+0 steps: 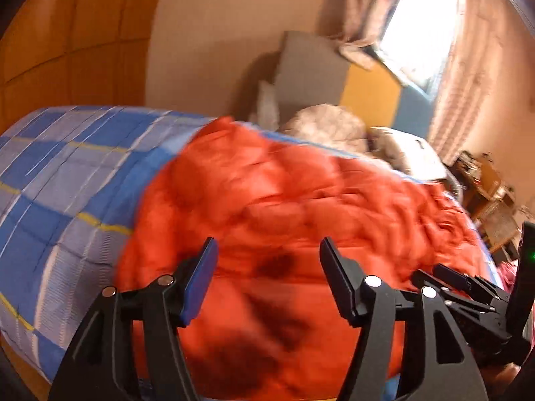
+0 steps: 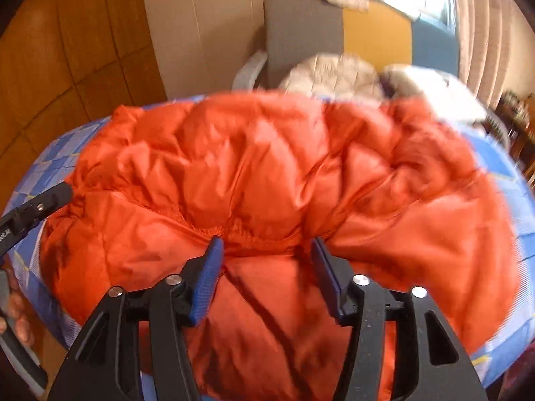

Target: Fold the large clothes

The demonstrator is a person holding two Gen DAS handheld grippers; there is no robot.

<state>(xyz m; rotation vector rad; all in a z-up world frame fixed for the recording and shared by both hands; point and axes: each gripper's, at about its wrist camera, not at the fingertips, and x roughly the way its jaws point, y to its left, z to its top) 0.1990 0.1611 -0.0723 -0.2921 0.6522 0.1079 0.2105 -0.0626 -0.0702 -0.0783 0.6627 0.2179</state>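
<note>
Orange puffer jacket is lying spread over the bed w/ the blue checked quilt, covering most of it, quilt showing at the left & right edges. Right claw is hovering over the jacket's near seam, jaws spread wide, nothing between them. Left claw is hanging above the jacket's left part, also spread apart, gripping nothing; pic is blurry there. Far side: pale padded garments are sitting by a grey chair, curtains glowing at the far right.
</note>
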